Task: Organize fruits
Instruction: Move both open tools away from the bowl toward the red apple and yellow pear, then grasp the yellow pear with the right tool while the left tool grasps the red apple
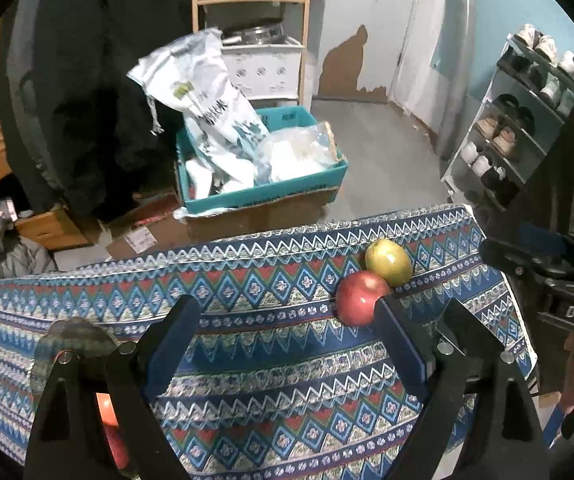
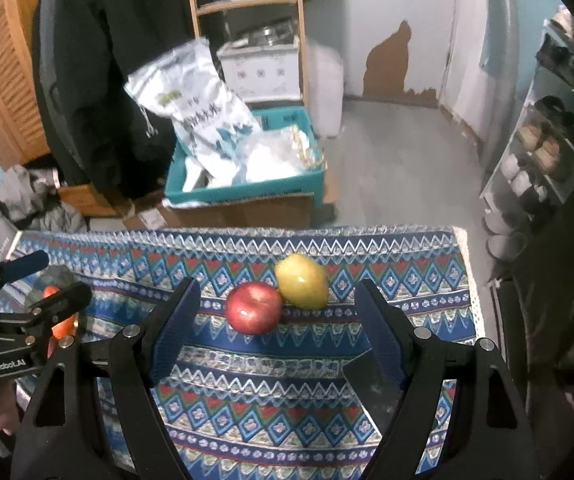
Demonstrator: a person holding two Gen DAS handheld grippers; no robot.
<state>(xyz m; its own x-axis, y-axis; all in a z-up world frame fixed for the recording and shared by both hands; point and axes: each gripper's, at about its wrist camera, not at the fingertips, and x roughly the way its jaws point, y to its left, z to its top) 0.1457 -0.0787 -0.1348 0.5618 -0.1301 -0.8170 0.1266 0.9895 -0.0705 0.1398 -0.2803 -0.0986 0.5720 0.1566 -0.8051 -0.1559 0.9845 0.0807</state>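
The table (image 2: 427, 280), under a blue patterned cloth, carries all the fruit in view. At its left end stands a clear glass dish (image 1: 73, 340), seen partly behind the left hand-held gripper's frame, with orange-red fruit (image 1: 107, 408) in or beside it; which, I cannot tell. Toward the far right of the table lie a red apple (image 2: 253, 307) and a yellow-green fruit (image 2: 302, 281), touching, the yellow-green one behind and to the right of the apple, its long axis slanting across the table. The right hand-held gripper (image 2: 275, 328) is spread wide and empty, pointing downward, with the apple just ahead and between its finger lines. The left hand-held gripper (image 1: 287, 340) is likewise spread and empty; from it the apple lies off to the right, just beyond its right finger. Judgement: the right hand is the better placed for the apple, needing only to advance and close. Risk: closing may nudge the adjoining fruit, which could roll toward the far edge.
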